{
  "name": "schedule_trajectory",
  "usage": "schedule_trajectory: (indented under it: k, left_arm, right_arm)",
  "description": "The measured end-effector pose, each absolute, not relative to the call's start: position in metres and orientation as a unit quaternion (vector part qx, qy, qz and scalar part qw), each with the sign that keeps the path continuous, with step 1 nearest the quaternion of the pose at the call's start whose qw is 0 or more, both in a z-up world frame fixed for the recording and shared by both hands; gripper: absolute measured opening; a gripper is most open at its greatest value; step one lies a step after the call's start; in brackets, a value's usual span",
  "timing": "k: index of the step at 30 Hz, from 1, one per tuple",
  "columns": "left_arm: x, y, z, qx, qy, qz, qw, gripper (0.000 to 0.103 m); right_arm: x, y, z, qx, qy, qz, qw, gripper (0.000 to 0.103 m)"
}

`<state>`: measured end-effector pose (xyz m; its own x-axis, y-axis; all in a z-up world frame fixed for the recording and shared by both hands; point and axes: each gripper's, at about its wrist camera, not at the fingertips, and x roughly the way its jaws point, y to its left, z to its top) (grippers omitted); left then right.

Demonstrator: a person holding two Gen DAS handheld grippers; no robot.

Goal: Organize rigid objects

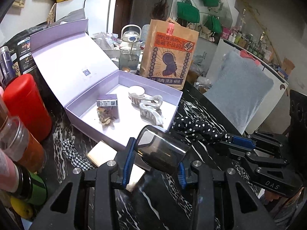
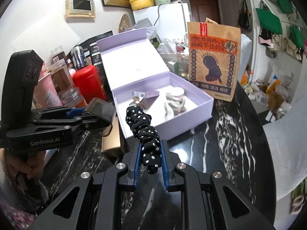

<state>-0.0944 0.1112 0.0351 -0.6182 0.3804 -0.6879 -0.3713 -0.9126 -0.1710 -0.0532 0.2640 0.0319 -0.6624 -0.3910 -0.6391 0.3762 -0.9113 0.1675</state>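
Left wrist view shows my left jaws point(image 1: 156, 159) clamped on a smoky translucent cup point(image 1: 163, 149), gripped across its sides and tilted so its dark base points toward the box point(image 1: 122, 99). That box is lilac, its lid standing open at the back, and it sits on the black marbled worktop point(image 1: 201, 153). Inside lie two pale hair claws point(image 1: 147, 107), a small round white pot point(image 1: 136, 91) just behind them, and a small labelled card point(image 1: 107, 102) over a brownish ornament point(image 1: 106, 117). A beige block point(image 1: 99, 154) and a checked cloth point(image 1: 73, 151) lie on the worktop near the box's front corner, below my cup. A red canister point(image 1: 25, 105) stands at the left, and a brown paper bag point(image 1: 168, 53) stands behind the box. From the right wrist view, my right jaws point(image 2: 150, 161) are closed tight on a black polka-dot scrunchie point(image 2: 144, 126), which sticks out forward toward the box's near wall. A hand point(image 2: 23, 164) grips the left gripper's handle.
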Motion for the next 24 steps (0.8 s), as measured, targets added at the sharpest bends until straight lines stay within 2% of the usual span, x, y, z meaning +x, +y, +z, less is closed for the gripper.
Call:
schedule_trajectory:
  k: [24]
  left_arm:
    - [-0.170, 0.107, 0.052, -0.360, 0.005, 0.912, 0.194, 0.038]
  right_arm:
    - [-0.127, 0.248, 0.057, 0.326, 0.030, -0.915, 0.235, 0.019]
